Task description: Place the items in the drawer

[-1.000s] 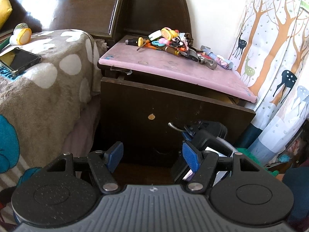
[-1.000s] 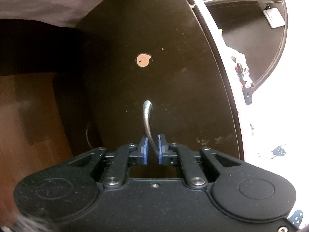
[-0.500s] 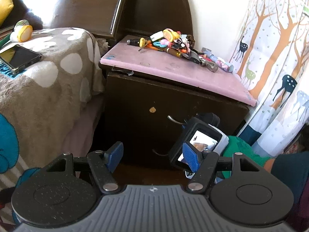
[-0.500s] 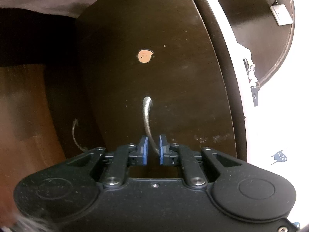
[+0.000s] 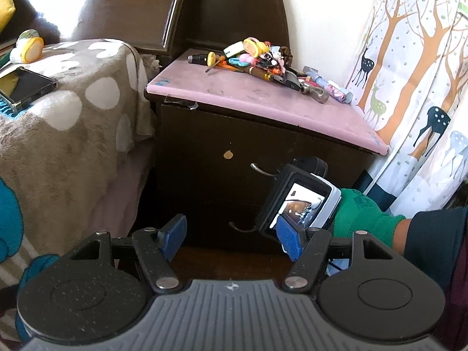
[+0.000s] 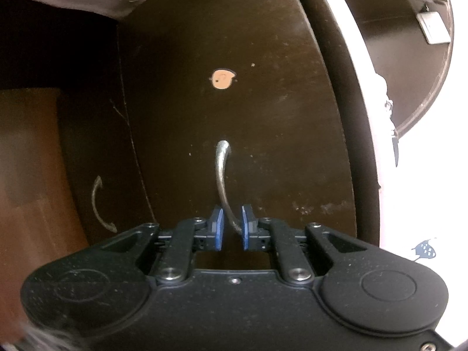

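Observation:
A dark wooden nightstand [image 5: 239, 152] has a pink top [image 5: 257, 99] with a pile of small tools and trinkets [image 5: 263, 61] at its back. Its upper drawer front [image 6: 234, 102] looks flush and carries a curved metal handle [image 6: 222, 175]. My right gripper [image 6: 231, 228] has its blue pads on either side of that handle, slightly parted, with a small gap on the left. Seen from the left wrist view, the right gripper [image 5: 301, 196] is held by a green-gloved hand at the handle [image 5: 260, 169]. My left gripper [image 5: 231, 238] is open and empty, back from the nightstand.
A bed with a spotted brown blanket [image 5: 64, 122] is on the left, with a phone [image 5: 23, 87] on it. A curtain with a deer print [image 5: 415, 87] hangs at the right. A lower drawer handle [image 5: 242, 228] shows below. A dark headboard [image 5: 117, 3] stands behind.
The upper drawer has gone from pulled out to flush with the nightstand. The right gripper's pads have parted slightly around the handle. The left gripper has drawn back.

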